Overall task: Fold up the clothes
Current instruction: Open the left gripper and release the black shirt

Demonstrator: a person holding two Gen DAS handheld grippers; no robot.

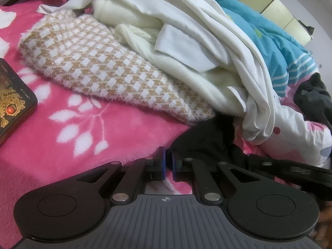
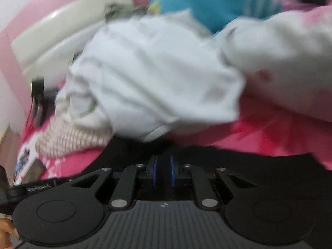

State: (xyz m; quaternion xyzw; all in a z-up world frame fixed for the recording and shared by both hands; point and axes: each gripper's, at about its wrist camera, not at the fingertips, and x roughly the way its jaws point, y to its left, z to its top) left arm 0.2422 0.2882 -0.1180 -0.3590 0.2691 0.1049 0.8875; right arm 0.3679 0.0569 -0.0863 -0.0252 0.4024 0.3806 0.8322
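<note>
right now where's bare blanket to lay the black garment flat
Free: the pink blanket between the checked sweater, the phone and the left gripper. Crowded: the white clothes and blue quilt to the right.

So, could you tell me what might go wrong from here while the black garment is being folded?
1. The black garment runs under the white cloth of the heap, so pulling it may drag that heap over.
2. The phone lies on the pink blanket beside the checked sweater; shifting cloth could knock it.
3. The left gripper seems to pinch only an edge of the garment, which might slip out.
</note>
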